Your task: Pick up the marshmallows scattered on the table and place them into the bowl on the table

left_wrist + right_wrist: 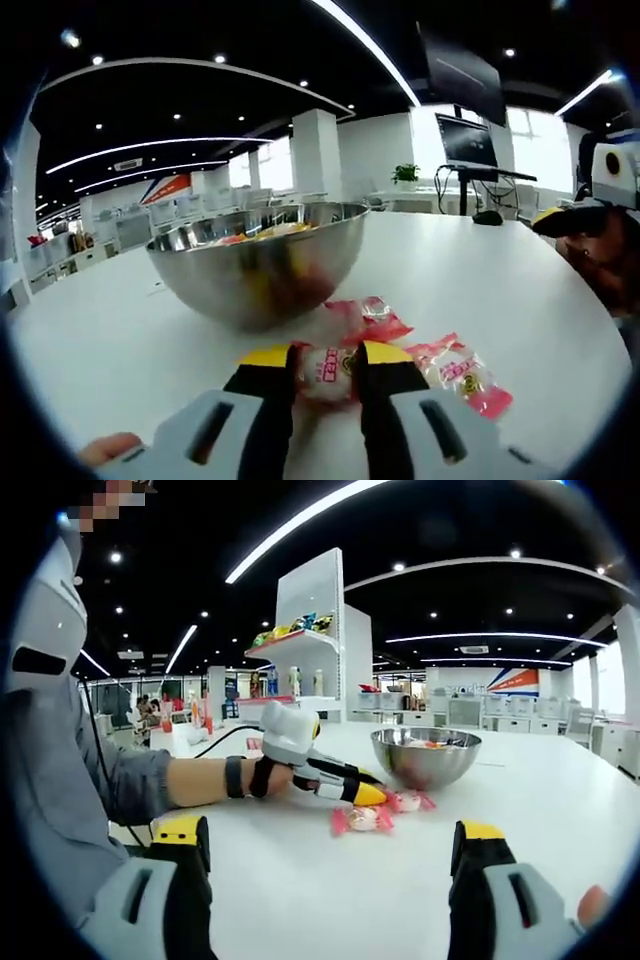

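My left gripper is shut on a wrapped marshmallow low over the white table. Just beyond it stands the steel bowl, with coloured wrapped sweets inside. Two pink-wrapped marshmallows lie loose, one close to the bowl and one to the right of my jaws. In the right gripper view, a hand holds the left gripper pointing at the bowl, with loose marshmallows beside its tip and nearer me. My right gripper stands open and holds nothing; it also appears at the table's right edge.
A monitor on a stand and a potted plant stand behind the table. A white shelf with goods rises at the far side. The person's grey sleeve is at the left, with a cable behind it.
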### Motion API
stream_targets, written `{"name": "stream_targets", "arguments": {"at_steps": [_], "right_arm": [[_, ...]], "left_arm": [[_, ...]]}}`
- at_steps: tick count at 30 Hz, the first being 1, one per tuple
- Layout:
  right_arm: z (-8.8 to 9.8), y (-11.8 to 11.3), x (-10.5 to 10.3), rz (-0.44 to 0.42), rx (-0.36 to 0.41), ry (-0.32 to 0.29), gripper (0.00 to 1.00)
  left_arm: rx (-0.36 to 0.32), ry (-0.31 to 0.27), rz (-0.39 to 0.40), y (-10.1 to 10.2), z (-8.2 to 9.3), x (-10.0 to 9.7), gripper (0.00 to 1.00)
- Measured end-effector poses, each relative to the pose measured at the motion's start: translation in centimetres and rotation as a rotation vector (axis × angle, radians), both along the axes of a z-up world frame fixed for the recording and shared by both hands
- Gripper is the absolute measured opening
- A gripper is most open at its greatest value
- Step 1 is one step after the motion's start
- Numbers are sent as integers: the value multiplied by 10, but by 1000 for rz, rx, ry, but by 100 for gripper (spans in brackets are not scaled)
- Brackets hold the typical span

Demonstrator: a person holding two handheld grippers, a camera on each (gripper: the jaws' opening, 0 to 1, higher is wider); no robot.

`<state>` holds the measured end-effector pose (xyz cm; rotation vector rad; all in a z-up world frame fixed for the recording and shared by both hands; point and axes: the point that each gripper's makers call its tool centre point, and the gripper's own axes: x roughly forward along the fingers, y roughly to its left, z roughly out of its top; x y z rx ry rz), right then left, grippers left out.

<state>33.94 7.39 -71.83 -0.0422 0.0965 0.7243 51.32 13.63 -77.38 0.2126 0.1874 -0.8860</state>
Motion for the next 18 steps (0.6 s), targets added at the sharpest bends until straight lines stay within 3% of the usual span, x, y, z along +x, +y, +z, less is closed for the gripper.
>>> {"name": "stream_targets", "arguments": {"at_steps": [8, 18], "right_arm": [[-3, -2, 0, -7, -9, 2, 95], [-4, -1, 0, -2, -4, 6, 95]], "left_arm": [[-14, 21, 15, 5, 2, 0, 24], [-28, 3, 19, 7, 10, -6, 24]]}}
